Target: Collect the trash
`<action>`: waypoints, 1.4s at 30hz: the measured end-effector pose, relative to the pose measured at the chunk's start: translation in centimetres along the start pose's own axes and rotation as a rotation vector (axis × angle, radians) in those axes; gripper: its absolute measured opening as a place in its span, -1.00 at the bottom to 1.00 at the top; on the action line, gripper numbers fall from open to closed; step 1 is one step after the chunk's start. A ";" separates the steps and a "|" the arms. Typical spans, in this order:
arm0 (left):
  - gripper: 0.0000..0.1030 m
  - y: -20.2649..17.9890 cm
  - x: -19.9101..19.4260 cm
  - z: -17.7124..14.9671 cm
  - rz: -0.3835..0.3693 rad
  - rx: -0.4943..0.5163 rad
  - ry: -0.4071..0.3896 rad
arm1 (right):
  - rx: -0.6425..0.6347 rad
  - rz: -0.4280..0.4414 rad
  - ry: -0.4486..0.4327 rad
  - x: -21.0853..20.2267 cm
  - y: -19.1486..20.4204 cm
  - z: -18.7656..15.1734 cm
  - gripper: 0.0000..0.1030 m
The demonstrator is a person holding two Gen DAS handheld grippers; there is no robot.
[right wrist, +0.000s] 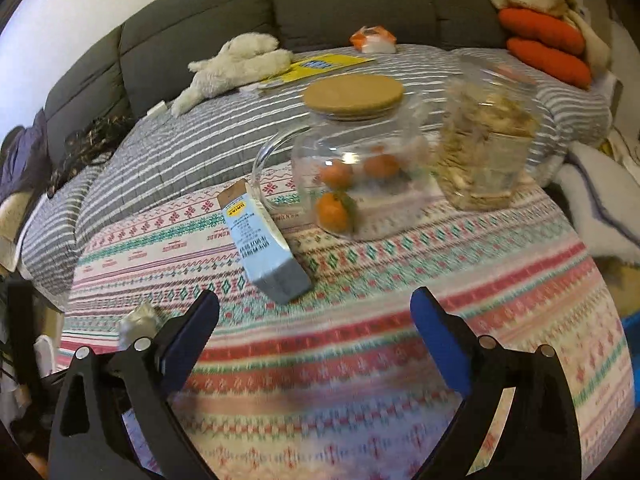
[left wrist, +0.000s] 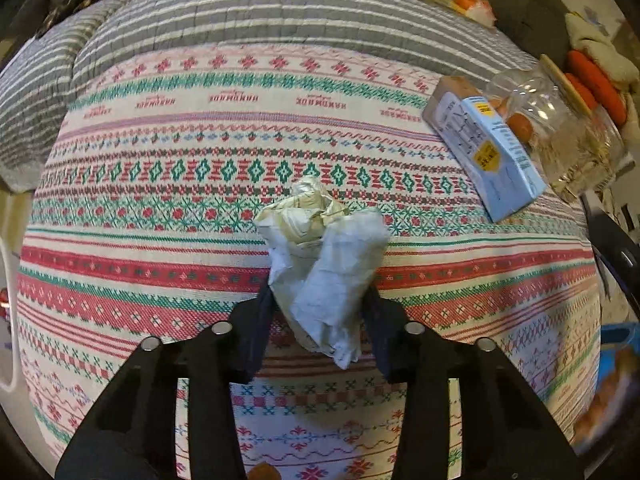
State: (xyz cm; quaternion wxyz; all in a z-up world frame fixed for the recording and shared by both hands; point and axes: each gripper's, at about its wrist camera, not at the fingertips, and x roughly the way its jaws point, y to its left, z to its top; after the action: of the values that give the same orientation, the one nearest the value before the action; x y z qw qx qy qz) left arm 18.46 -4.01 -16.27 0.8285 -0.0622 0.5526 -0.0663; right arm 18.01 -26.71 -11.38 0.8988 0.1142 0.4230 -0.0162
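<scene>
Jaws of left gripper (left wrist: 320,300) clamp crumpled paper (left wrist: 326,256); right gripper (right wrist: 316,308) gapes.

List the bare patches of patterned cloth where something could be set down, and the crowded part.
Free: patterned cloth left of the crumpled paper, up to the striped quilt; also the near strip before the carton. Crowded: carton, lidded jar and second jar stand close together.

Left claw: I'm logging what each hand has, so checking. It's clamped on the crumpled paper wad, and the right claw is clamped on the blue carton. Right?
Half right. The left claw does grip the paper wad, as the left wrist view shows. But the right claw is open and empty: in the right wrist view the blue carton lies on the cloth ahead of it, untouched.
</scene>
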 end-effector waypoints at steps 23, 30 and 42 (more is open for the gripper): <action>-0.36 1.1 -6.1 -1.4 0.015 0.045 -0.133 | -0.270 -0.062 0.011 5.8 5.6 -0.2 -0.29; -0.36 1.1 -8.4 -3.6 0.024 0.077 -0.156 | -0.203 -0.011 0.010 -0.2 5.9 -1.8 -0.29; -0.36 4.4 -11.4 -5.6 0.052 0.085 -0.211 | -0.150 0.152 -0.021 -7.4 8.4 -7.1 -0.29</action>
State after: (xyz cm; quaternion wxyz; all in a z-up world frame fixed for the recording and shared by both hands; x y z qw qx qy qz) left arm 9.10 2.20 -8.80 0.8854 -0.0194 0.4603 -0.0615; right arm 8.93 -17.46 -8.53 0.9079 0.0782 0.4035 0.0825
